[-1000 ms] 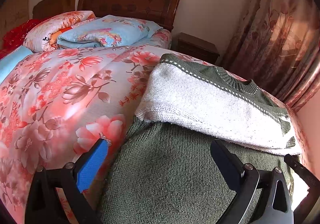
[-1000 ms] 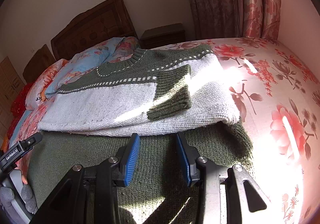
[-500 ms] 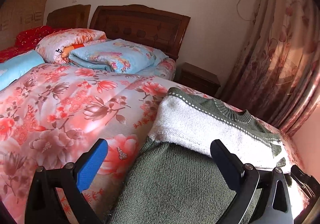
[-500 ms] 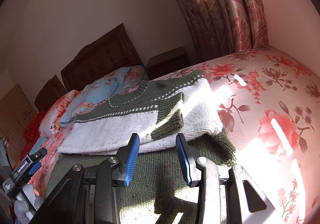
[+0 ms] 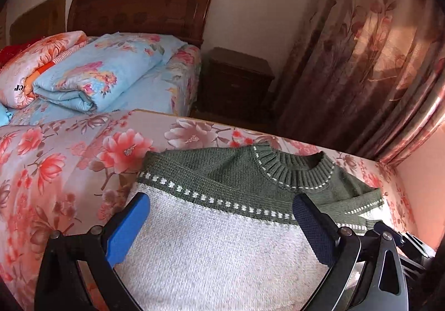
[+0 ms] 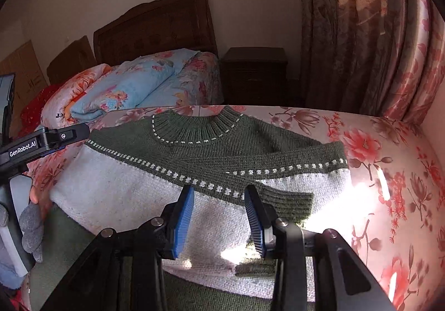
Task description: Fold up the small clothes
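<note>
A knitted sweater [image 5: 222,249] [image 6: 133,194], white with a dark green yoke and ribbed collar [image 6: 194,127], lies on the floral bedspread [image 5: 55,166]. One green sleeve is folded across its front, and the cuff [image 6: 289,199] rests on the white part. The green lower part [image 6: 72,249] shows at the near edge. My left gripper [image 5: 219,201] hovers wide open over the white chest with nothing between its fingers. My right gripper [image 6: 219,191] stands open just before the sleeve, gripping nothing. In the right wrist view, a gloved hand [image 6: 30,224] holds the left gripper's body [image 6: 44,141] at the sweater's left edge.
A folded blue quilt [image 5: 97,72] and a pink floral one [image 5: 36,61] lie by the wooden headboard [image 5: 139,5]. A dark nightstand [image 5: 236,80] and a floral curtain [image 5: 361,61] stand beyond the bed. A pink wall [image 6: 436,105] borders the bed on the right.
Both grippers have moved forward over the sweater, from its green lower part to the white chest near the yoke. Their jaw gaps look unchanged and the sweater has not shifted.
</note>
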`<state>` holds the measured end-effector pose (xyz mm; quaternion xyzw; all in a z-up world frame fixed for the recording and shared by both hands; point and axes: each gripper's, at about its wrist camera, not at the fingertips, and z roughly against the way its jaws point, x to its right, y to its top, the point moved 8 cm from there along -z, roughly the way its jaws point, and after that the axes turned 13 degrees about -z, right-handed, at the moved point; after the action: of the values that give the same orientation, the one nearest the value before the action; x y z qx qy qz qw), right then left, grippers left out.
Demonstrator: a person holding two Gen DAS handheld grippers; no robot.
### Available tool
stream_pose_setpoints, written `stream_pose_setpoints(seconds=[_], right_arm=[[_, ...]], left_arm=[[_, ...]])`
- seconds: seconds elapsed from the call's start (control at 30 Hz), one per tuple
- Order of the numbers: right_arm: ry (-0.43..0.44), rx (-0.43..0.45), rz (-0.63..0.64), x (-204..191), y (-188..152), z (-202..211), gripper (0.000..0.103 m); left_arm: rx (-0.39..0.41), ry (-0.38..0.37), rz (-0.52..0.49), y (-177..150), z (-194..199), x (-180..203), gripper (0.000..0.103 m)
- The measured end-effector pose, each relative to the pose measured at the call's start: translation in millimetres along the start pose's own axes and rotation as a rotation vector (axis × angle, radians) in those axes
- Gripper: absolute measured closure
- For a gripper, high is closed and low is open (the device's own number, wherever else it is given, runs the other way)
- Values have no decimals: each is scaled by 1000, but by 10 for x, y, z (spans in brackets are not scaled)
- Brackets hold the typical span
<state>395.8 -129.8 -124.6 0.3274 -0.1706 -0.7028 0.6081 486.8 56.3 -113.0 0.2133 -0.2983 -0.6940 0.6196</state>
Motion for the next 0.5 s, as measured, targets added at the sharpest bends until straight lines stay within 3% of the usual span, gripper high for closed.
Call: stream_pose_setpoints(seconds=[0.1,0.17,0.33,0.5], right_arm=[[-57,-61,16,165,-60,-249,65],[-5,4,33,200,-97,-236,64],[28,-22,-24,215,-52,-179,65],[38,-22,-22,129,261,-189,65]], left_arm=[[-78,51,12,-172,-304,-159,0],[-103,96,14,-337,-419,-288,0],[-68,32,80,-270,-262,-368,0],[6,-1,5,98,-48,-128,0]])
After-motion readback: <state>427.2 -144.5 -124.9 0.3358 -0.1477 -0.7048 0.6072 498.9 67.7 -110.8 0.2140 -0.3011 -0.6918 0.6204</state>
